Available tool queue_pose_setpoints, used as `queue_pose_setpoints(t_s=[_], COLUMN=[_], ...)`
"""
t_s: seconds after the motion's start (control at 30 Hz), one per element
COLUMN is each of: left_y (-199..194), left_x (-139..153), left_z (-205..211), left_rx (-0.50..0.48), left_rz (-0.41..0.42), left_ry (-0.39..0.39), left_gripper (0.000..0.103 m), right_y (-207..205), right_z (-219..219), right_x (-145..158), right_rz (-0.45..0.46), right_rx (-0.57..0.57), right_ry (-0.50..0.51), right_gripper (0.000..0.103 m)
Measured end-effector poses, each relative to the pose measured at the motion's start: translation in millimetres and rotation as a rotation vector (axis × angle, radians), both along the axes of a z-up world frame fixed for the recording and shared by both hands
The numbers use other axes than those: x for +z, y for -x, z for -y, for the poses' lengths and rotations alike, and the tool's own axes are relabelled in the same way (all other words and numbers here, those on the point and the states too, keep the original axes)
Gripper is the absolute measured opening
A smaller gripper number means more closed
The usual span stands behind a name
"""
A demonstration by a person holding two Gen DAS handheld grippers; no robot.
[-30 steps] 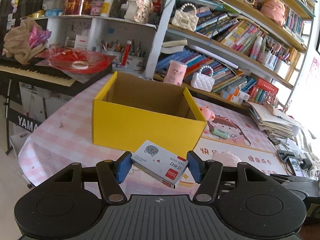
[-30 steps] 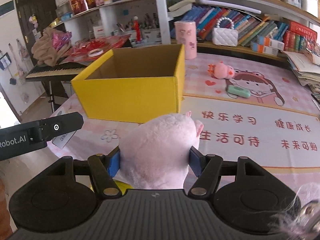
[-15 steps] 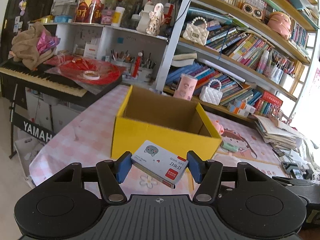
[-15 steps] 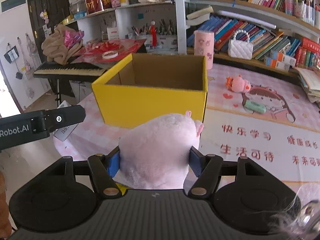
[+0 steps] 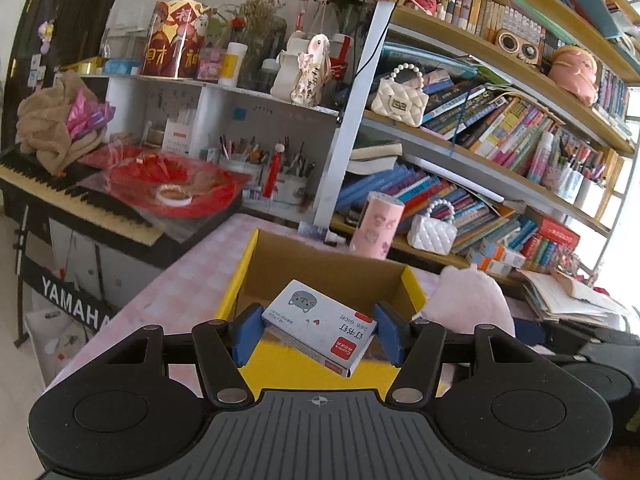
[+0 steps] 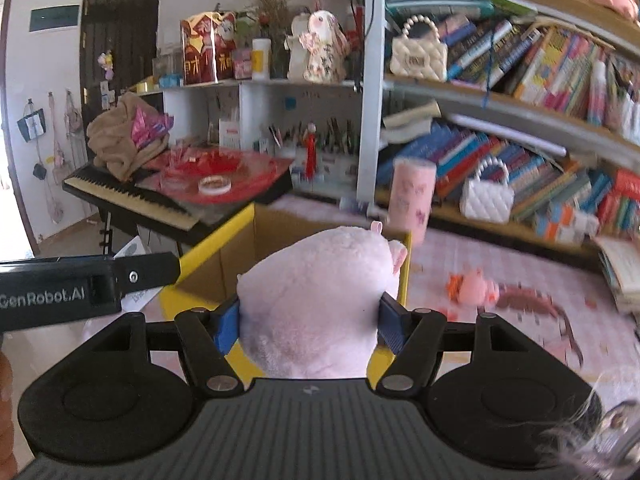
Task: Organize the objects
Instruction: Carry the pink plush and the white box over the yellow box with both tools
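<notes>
1. The left gripper (image 5: 318,330), its blue pads partly closed and pressing both ends of a small white staple box (image 5: 320,326), holds the box tilted above the near wall of the yellow carton (image 5: 236,292).
2. The right gripper (image 6: 308,322), also partly closed, squeezes a pink plush toy (image 6: 320,300) just over the carton's (image 6: 208,248) near edge.
3. Both items appear to be on their way to the carton, neither released.
4. Next, each should probably clear the rim, hang over the open interior, then be let go.
5. A small pink figurine (image 6: 476,290) lies on the table beyond the carton's right side.
</notes>
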State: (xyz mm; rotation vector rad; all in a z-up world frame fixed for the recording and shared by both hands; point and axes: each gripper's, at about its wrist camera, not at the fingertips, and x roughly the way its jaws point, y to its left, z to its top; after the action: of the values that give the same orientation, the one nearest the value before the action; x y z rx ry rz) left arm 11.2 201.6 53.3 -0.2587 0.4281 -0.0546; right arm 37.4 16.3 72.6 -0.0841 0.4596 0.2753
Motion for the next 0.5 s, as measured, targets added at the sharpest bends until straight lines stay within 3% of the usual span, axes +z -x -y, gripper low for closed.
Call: queue_pose_setpoints(t_s=[0.27, 0.5], left_y=[-59, -100], left_x=[-7, -24], left_z=[12, 20], left_rx=[0.034, 0.063], left_rz=[-0.031, -0.112], left_ry=[-0.038, -0.076], left_gripper=[0.059, 0.059], right_y=[-77, -132], right_z=[1, -5], right_x=[-12, -43], right_rz=[-0.019, -0.113], right_rx=[0.059, 0.157], right_ry=[0.051, 0.138], right_gripper=[0.066, 0.066])
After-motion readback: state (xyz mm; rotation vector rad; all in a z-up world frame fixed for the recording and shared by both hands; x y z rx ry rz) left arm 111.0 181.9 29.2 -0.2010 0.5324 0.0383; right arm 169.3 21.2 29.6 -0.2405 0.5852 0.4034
